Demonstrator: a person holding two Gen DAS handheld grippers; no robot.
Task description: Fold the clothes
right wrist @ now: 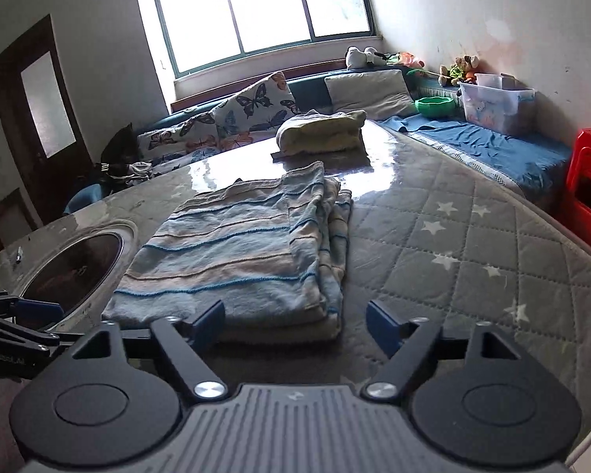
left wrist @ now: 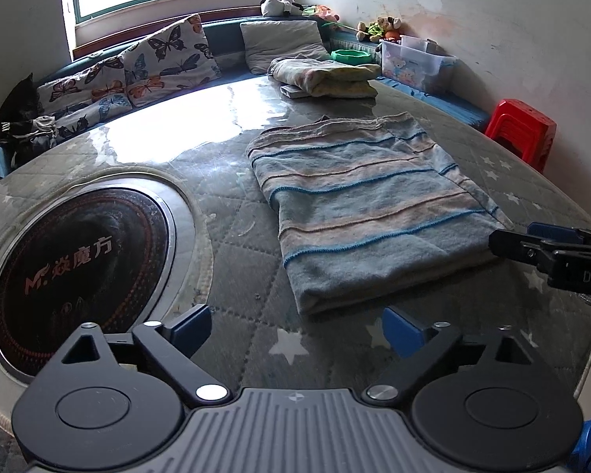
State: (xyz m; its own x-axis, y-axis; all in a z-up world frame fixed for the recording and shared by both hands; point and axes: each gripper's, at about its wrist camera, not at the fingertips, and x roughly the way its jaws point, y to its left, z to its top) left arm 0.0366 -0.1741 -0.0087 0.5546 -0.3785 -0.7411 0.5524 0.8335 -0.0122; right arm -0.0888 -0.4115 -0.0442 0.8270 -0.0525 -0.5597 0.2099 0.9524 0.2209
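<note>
The striped cloth point(left wrist: 366, 201) lies folded on the tabletop point(left wrist: 232, 236). Left hand-held gripper point(left wrist: 299, 331) and right hand-held gripper point(right wrist: 295, 325) both gape wide, holding nothing.

Striped towel point(left wrist: 370, 205): soft woven cloth, matt, nubby, with raised blue stitched ridges; folded layers show at its edge.

Counter point(right wrist: 472, 260): quilted star-print fabric under a clear glossy sheet, glaring white toward the far edge.

Round cooktop point(left wrist: 78, 268) set in the counter: black glass, shiny, with a bright metal rim.

Left tongs point(left wrist: 299, 329) and right tongs point(right wrist: 293, 323): matt black plastic arms, blue pads, polished metal rivets, ribbed grey housing.

Stool point(left wrist: 522, 130): glossy red plastic.

Storage bin point(right wrist: 496, 104): translucent plastic.
</note>
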